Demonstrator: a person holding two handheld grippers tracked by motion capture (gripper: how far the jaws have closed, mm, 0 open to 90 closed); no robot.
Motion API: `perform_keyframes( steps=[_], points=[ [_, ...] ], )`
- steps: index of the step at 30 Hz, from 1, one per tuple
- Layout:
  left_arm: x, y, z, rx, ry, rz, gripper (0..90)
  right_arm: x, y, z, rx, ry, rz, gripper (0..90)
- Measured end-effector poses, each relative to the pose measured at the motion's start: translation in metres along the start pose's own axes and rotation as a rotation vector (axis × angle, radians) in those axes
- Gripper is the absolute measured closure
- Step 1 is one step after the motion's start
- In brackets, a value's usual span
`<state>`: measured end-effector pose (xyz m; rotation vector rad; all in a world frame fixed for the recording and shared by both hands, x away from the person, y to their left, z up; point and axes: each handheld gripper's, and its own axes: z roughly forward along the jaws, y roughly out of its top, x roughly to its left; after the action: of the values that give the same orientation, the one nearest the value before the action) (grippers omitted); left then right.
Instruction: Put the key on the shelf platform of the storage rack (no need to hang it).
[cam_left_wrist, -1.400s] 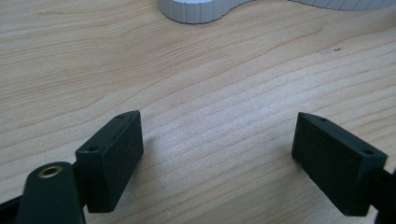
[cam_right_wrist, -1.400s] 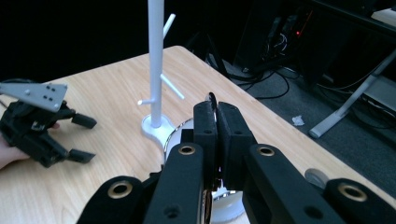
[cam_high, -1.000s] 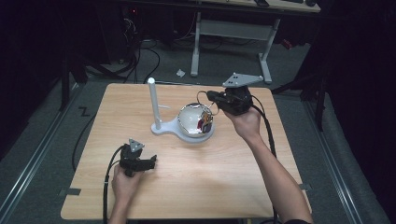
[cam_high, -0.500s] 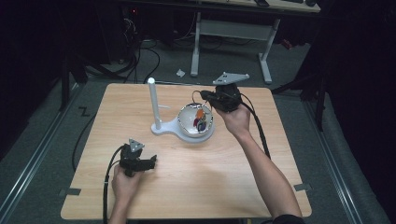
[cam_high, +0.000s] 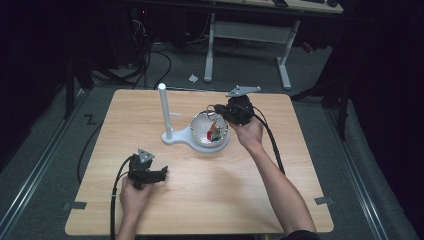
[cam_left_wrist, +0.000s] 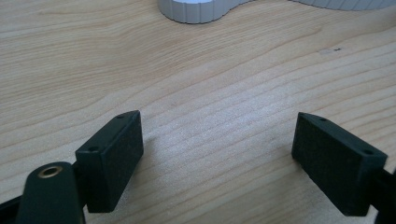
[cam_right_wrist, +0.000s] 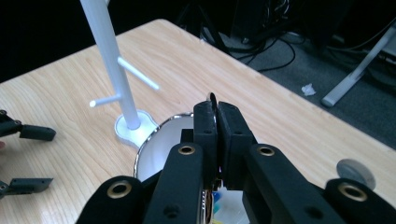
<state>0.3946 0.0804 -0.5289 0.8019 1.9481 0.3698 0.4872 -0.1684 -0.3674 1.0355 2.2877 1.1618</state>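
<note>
A white stand with an upright pole (cam_high: 164, 107) and side pegs carries a round shiny bowl (cam_high: 197, 120) on its base. Small coloured pieces (cam_high: 215, 132) lie inside the bowl. My right gripper (cam_high: 220, 116) hangs over the bowl's far right rim, its jaws pressed together on a thin dark loop (cam_right_wrist: 212, 98) that pokes out above the pads. In the right gripper view the right gripper (cam_right_wrist: 217, 109) points at the pole (cam_right_wrist: 109, 60) and the bowl (cam_right_wrist: 154, 135). My left gripper (cam_high: 162, 174) rests open on the table at the front left, and in its own view the left gripper (cam_left_wrist: 219, 126) holds nothing.
The stand's white base (cam_left_wrist: 196, 9) lies just ahead of the left jaws. Bare wooden tabletop (cam_high: 200, 200) spreads around the stand. Beyond the far edge the floor holds cables and a desk frame (cam_high: 210, 45). The left gripper (cam_right_wrist: 32, 158) shows far off, its jaws apart.
My right gripper has come down and leftward from above the bowl's right side to its rim, still shut. The left gripper has stayed where it was.
</note>
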Motion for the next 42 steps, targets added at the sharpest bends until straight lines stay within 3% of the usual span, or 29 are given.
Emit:
perform_keyframes(
  steps=[25,33,37,42],
  points=[
    [0.0,0.0,0.0,0.003,-0.002,-0.002,17.0,0.007,-0.026,0.037,0.076,0.037,0.015,87.1],
    [-0.001,0.0,0.0,0.006,0.003,-0.017,17.0,0.002,-0.042,0.049,0.127,0.004,0.021,86.9],
    [0.0,0.0,0.0,0.004,-0.002,-0.007,17.0,-0.001,-0.046,0.05,0.119,0.002,0.051,86.7],
    [-0.001,0.0,0.0,0.003,0.0,-0.009,17.0,-0.002,-0.047,0.048,0.125,-0.028,0.041,71.9]
  ],
)
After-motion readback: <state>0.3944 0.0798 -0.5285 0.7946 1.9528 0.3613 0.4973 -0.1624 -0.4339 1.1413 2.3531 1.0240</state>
